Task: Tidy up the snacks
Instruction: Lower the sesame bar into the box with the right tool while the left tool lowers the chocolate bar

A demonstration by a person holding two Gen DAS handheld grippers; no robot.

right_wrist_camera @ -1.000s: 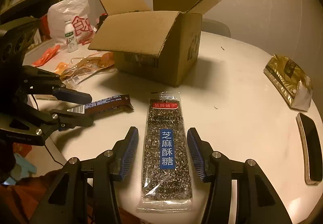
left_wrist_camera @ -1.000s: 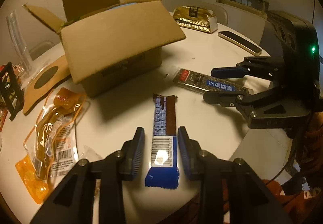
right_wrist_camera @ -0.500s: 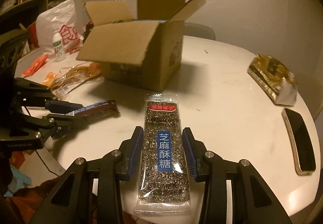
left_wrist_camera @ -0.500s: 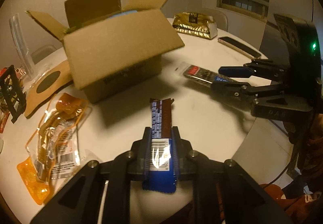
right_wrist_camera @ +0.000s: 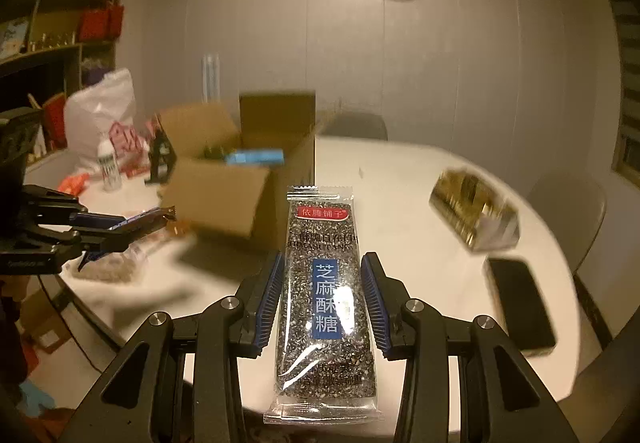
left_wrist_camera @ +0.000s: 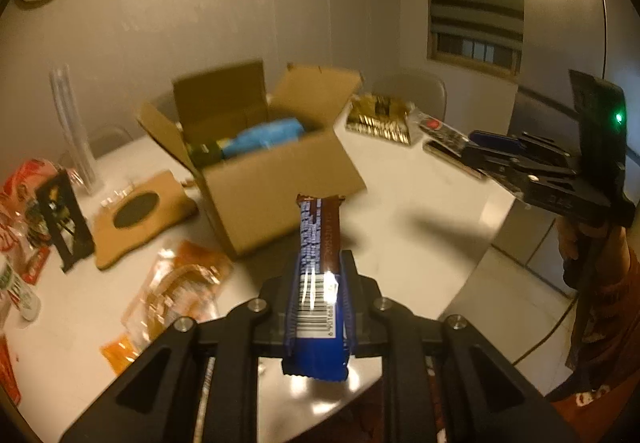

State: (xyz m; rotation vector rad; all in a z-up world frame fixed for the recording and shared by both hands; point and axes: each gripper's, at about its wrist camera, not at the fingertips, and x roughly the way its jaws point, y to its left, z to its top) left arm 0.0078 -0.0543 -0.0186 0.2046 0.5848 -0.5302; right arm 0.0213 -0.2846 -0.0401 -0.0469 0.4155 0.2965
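While clamped, sesame bar (right_wrist_camera: 326,283) spans right gripper (right_wrist_camera: 324,299).

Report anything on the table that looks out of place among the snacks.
A phone lies at the table edge beside the gold packet; it is no snack. A cardboard cutout with a dark oval lies loose left of the box.

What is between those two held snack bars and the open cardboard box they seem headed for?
Nothing visible. The brown-and-blue wrapped bar in the left gripper and the clear-wrapped sesame bar in the right gripper face the open-topped cardboard box; only its near flap, folded outward, hangs in front.
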